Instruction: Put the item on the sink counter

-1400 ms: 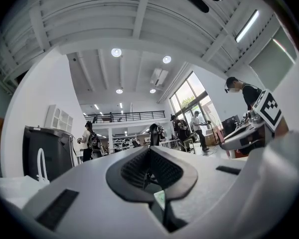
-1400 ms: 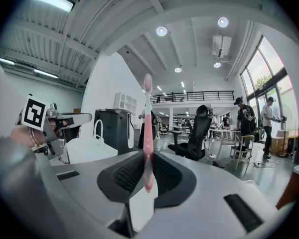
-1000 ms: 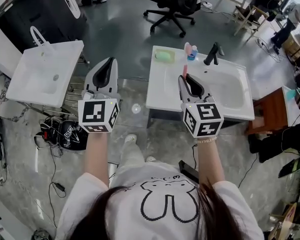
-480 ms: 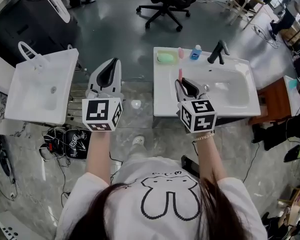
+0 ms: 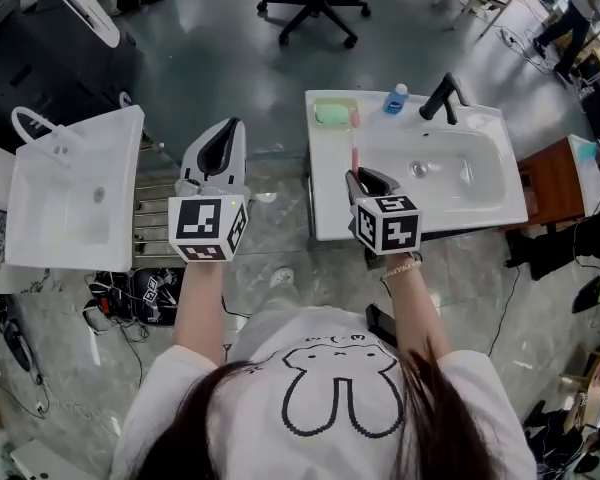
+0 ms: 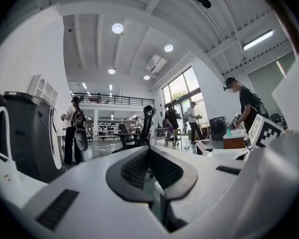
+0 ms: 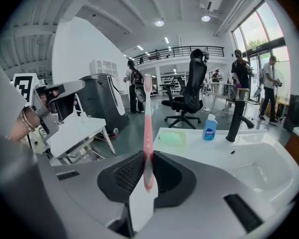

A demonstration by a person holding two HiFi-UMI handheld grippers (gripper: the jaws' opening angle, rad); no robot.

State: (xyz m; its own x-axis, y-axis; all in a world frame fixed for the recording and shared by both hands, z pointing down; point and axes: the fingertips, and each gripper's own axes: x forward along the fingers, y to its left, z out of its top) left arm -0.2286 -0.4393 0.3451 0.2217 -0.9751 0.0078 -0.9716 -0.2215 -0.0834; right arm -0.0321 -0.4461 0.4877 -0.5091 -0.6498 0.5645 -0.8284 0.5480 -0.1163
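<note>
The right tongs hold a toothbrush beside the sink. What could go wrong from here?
The right tongs grip the pink toothbrush only near its lower end, so it may swing or slip out. The counter beside the basin is narrow, so the toothbrush could slide in. Its long tip might knock the blue bottle.

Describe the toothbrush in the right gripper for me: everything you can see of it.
The toothbrush is slim and plastic-looking, with a pink shaft and a white butt end. The right gripper is shut on it near that lower end, so most of the shaft sticks straight out beyond the jaws, head farthest out. The bristles are too small to make out. Only the pads touch it. In the head view it hangs over the left part of the sink counter and appears clear of it.
</note>
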